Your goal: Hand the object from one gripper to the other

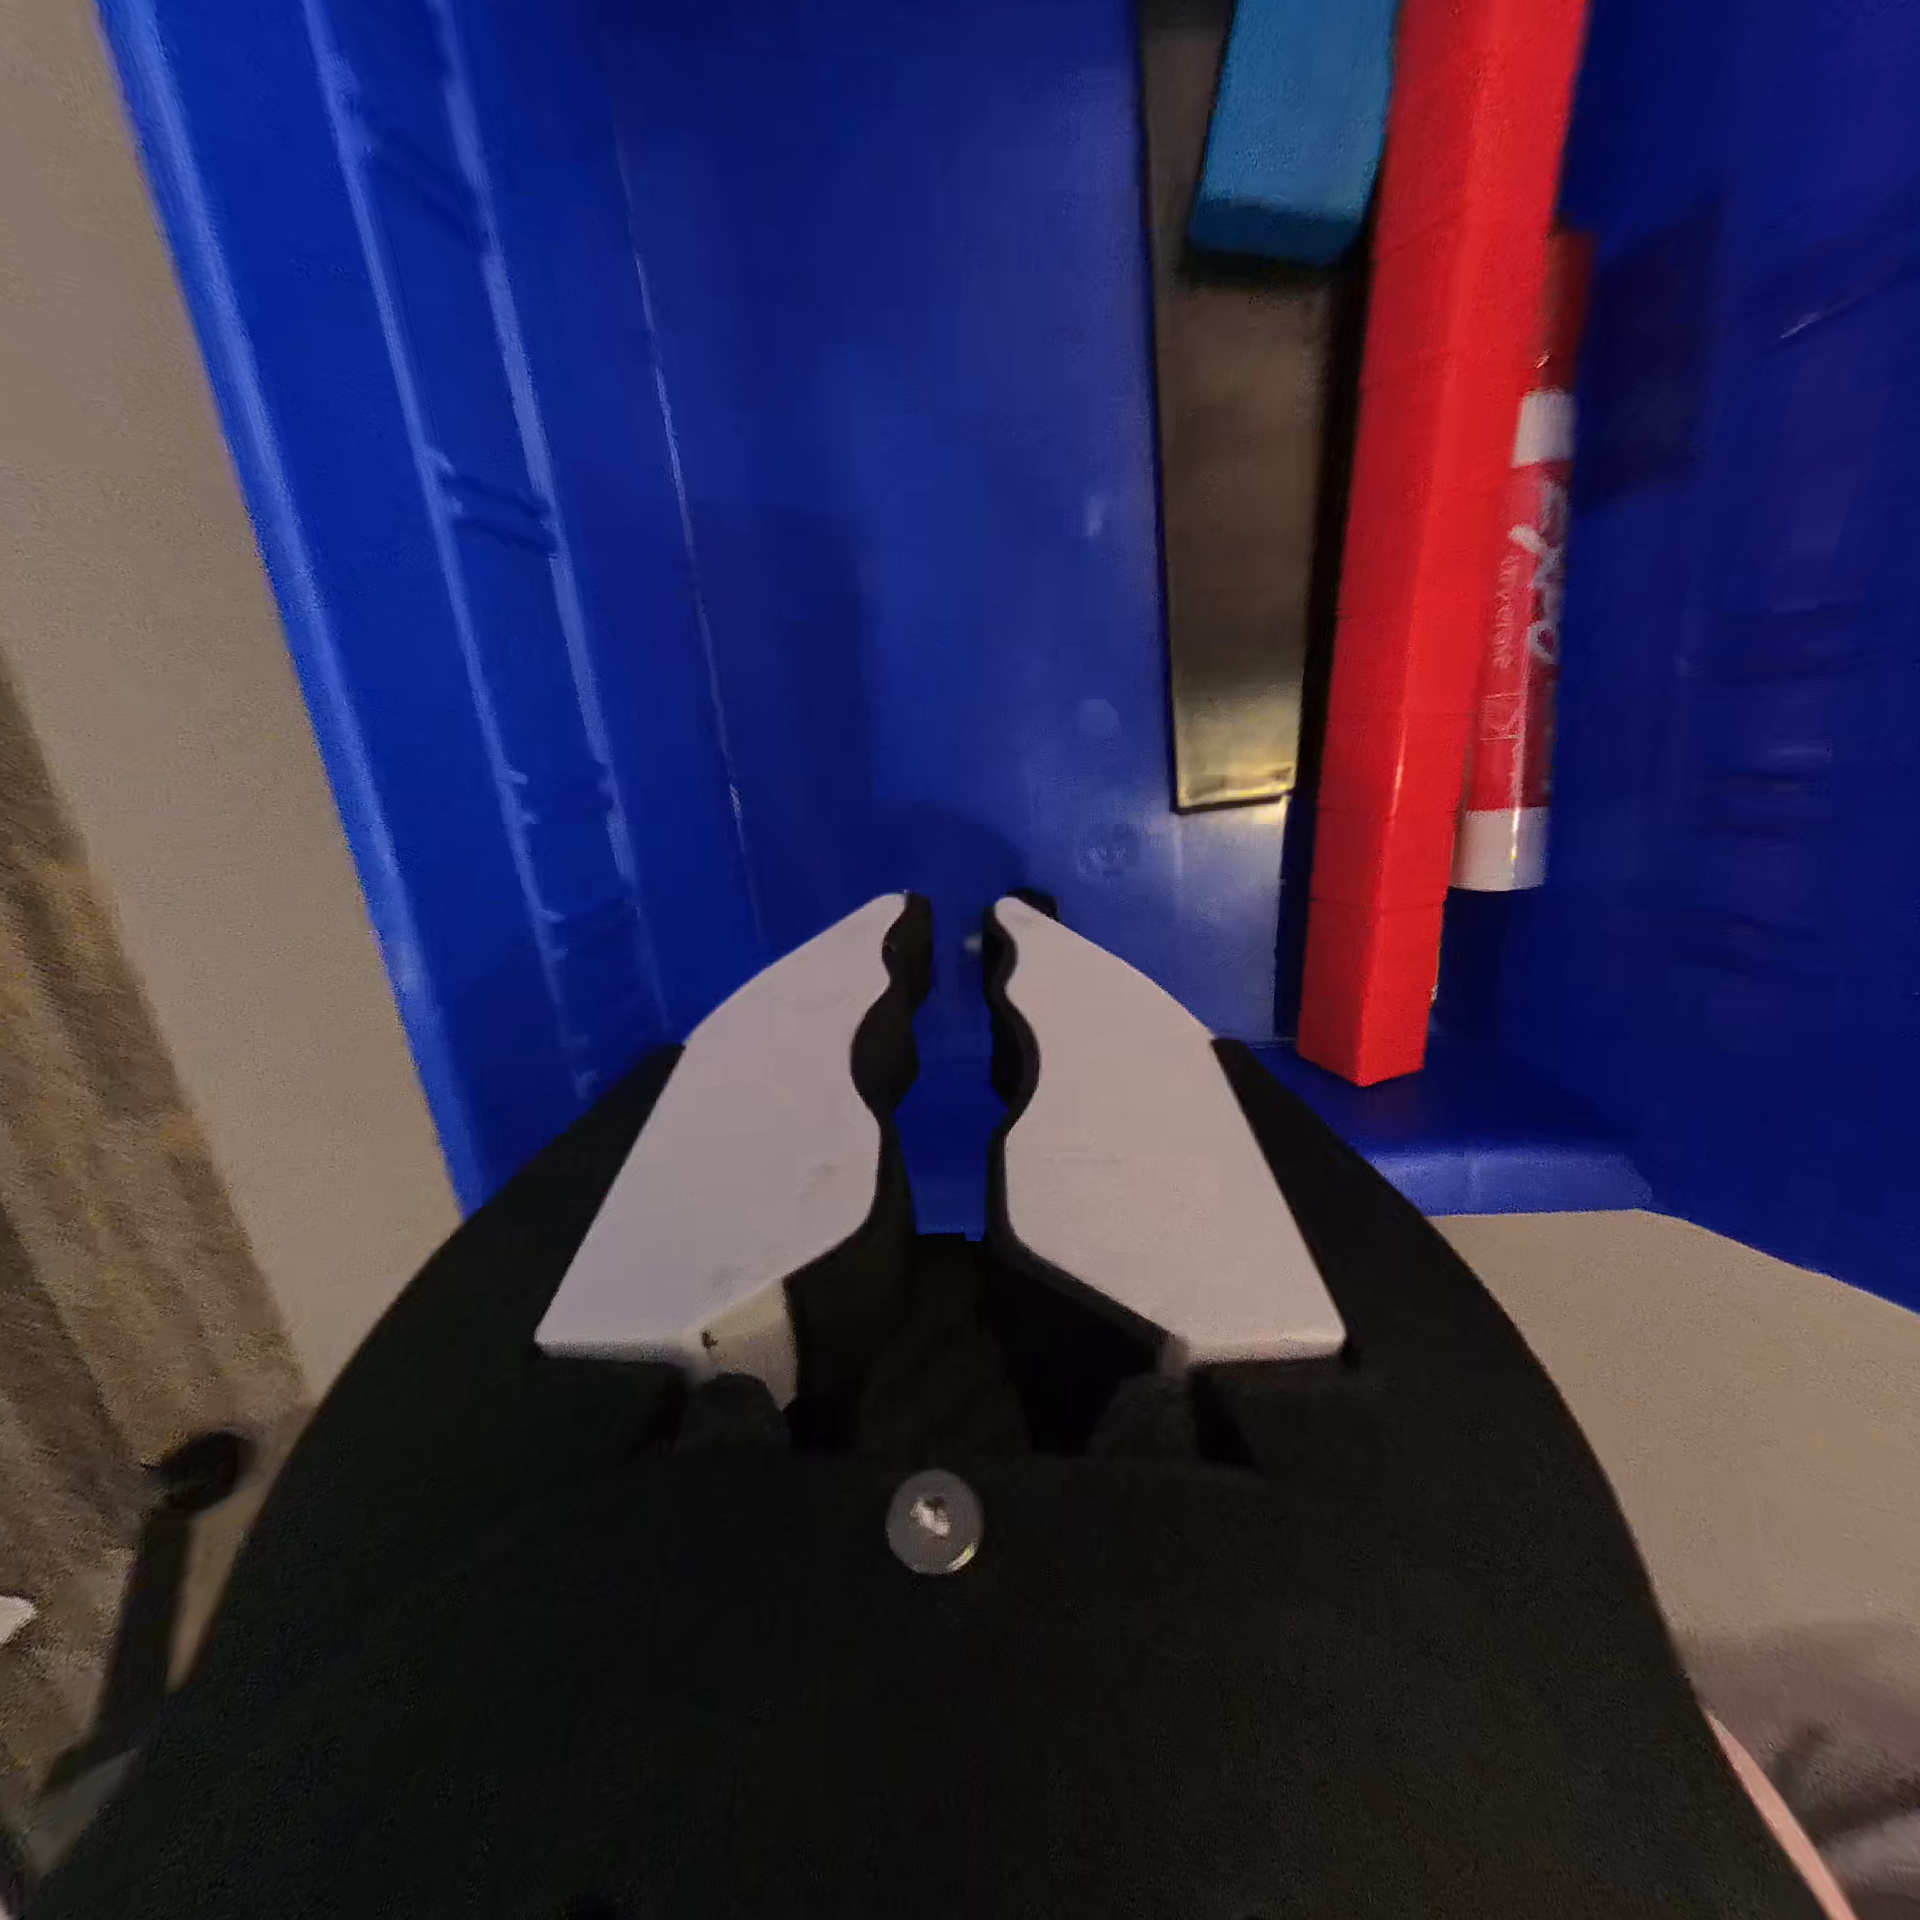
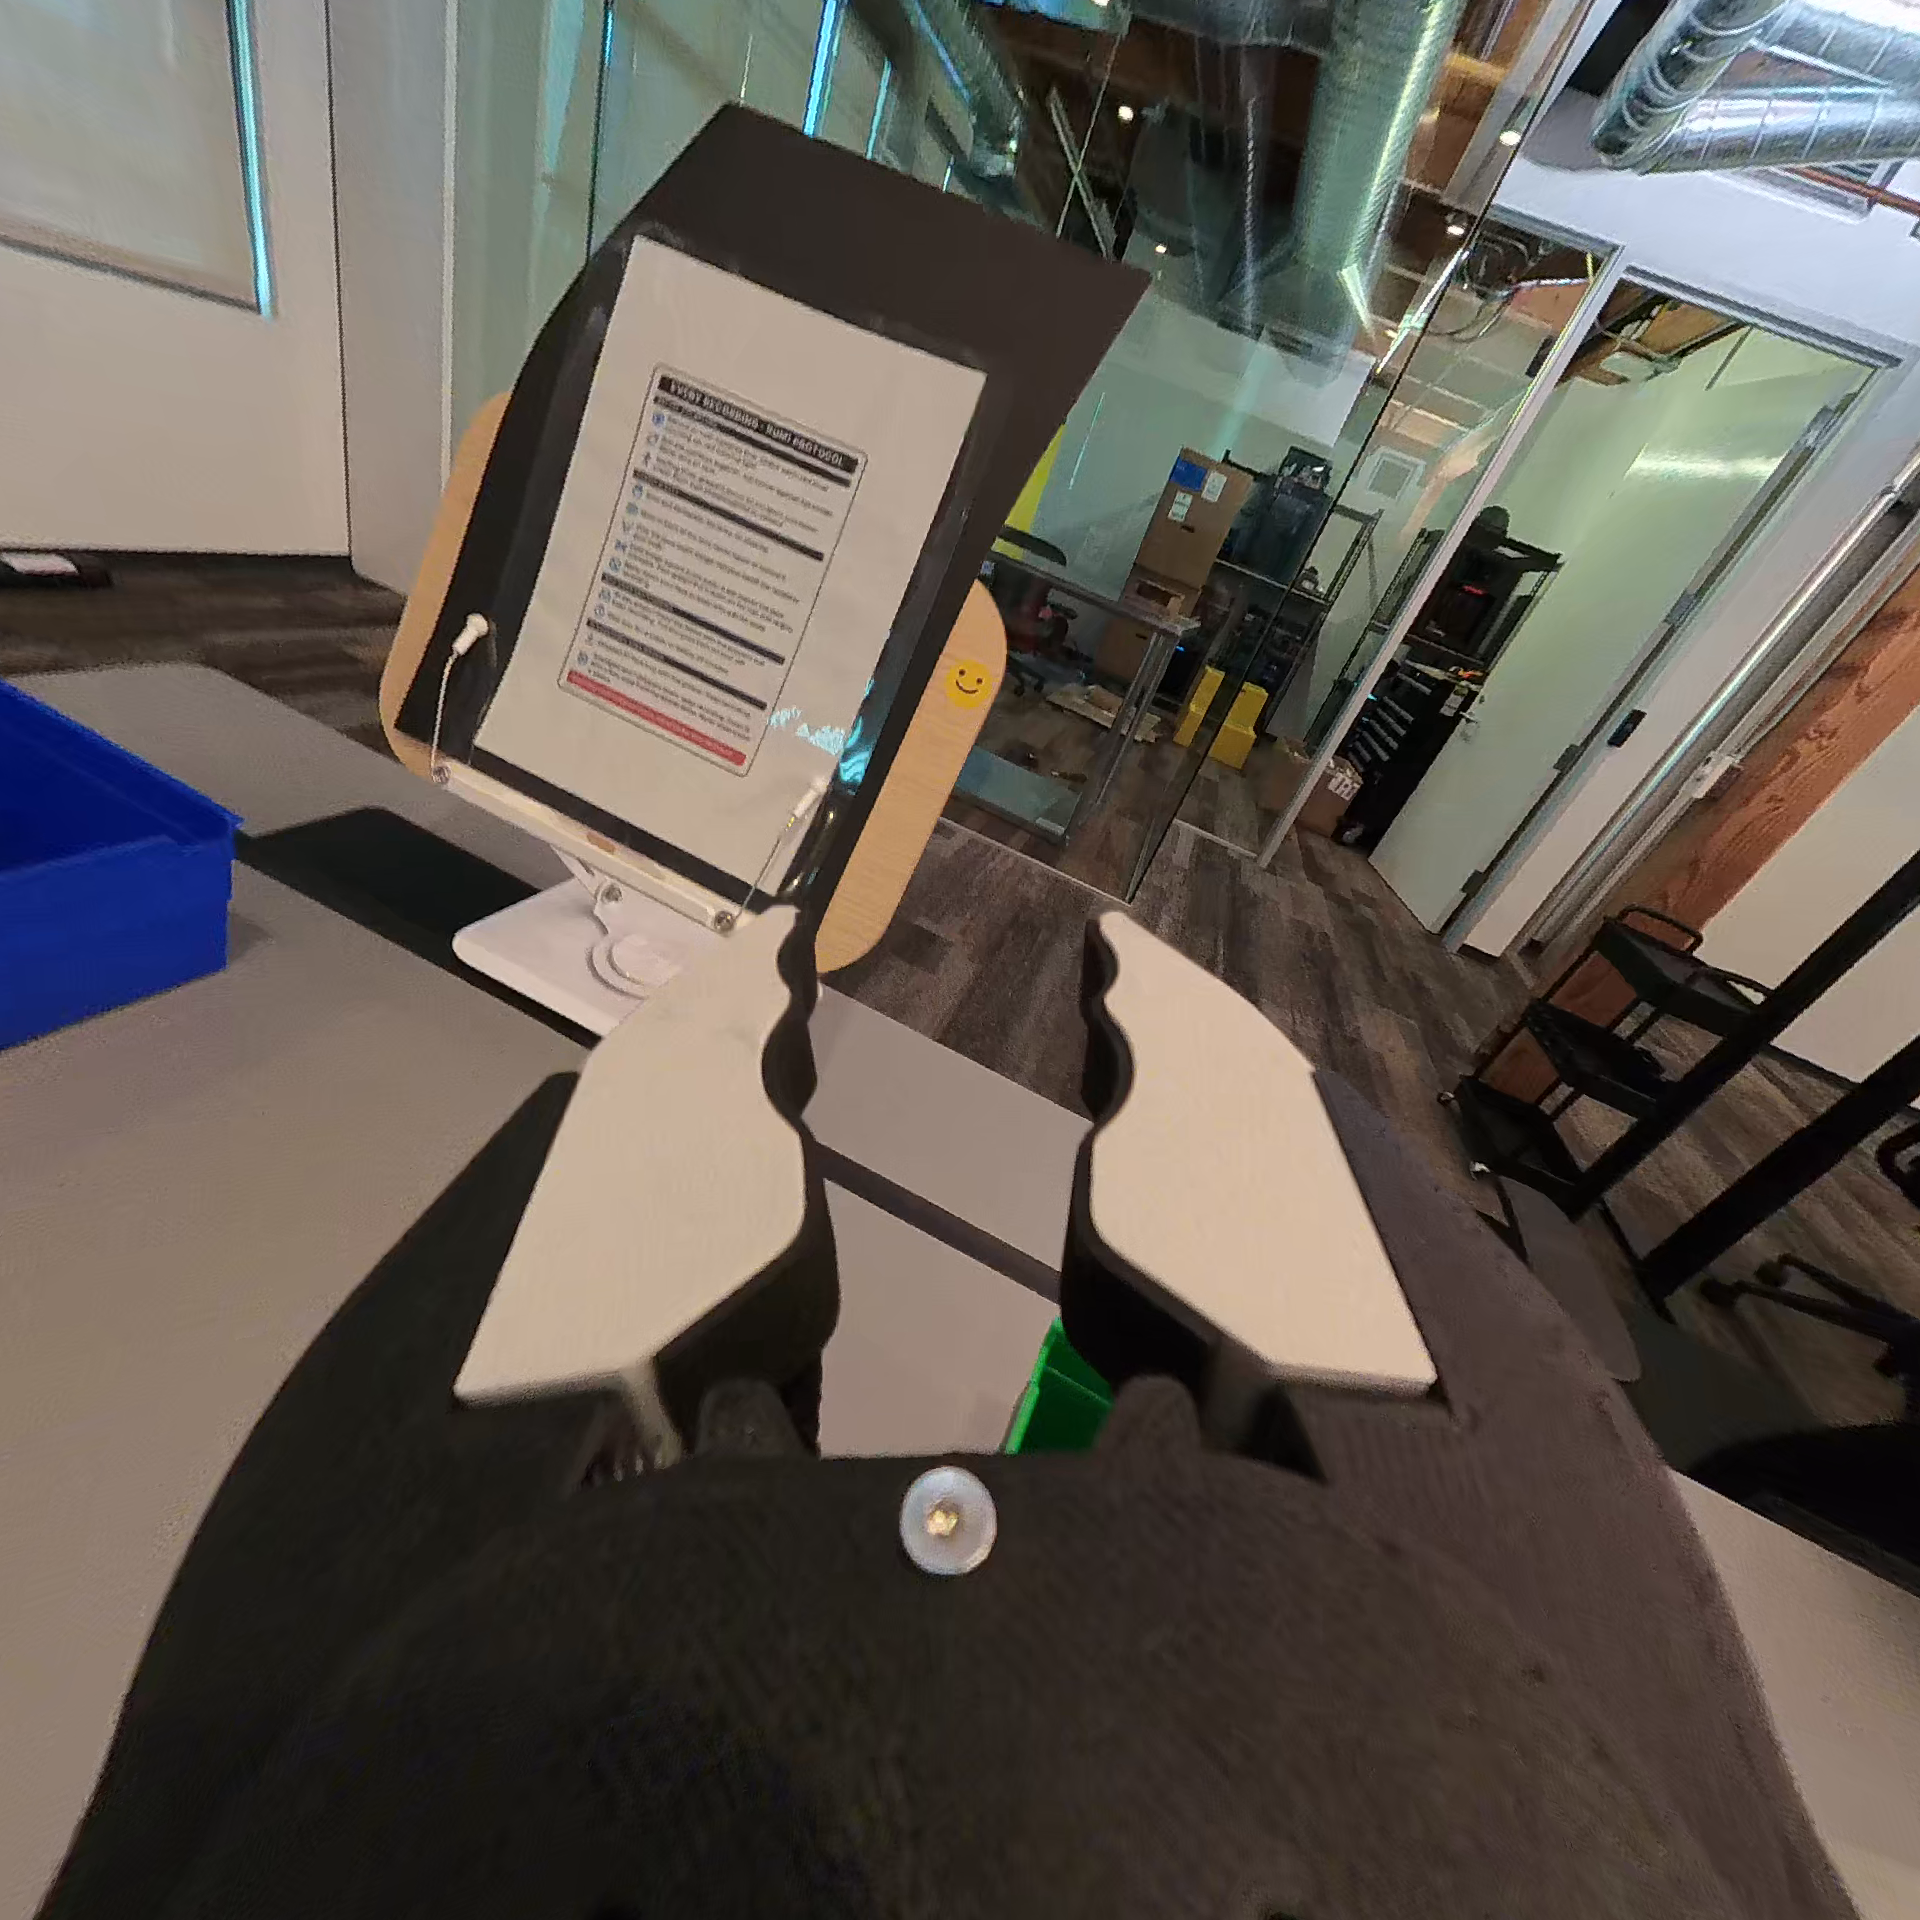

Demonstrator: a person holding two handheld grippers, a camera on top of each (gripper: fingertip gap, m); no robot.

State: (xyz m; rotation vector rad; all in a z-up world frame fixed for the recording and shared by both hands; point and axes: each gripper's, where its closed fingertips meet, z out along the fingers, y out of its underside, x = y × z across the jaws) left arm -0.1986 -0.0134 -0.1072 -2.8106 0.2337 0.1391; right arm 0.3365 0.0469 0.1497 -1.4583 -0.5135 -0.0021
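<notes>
Object unclear, likely red bar [image 1: 1382, 582] lying in blue bin [image 1: 831, 520], upper right; left gripper [image 1: 956, 920] hovering nearly closed, empty, risking missing it; right gripper [image 2: 940, 945] waiting wide, empty

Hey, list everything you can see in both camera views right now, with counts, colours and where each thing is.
Bin: one, blue, on the table.
Red bar: one, in the bin.
Marker: one, red and white, beside the bar.
Blue block: one, in the bin.
Dark strip: one, under the block.
Table: one, grey.
Sign stand: one, black and white, far table edge.
Green bin: one, behind right gripper.
Left gripper: fingers nearly closed, empty.
Right gripper: fingers open, empty.
</notes>
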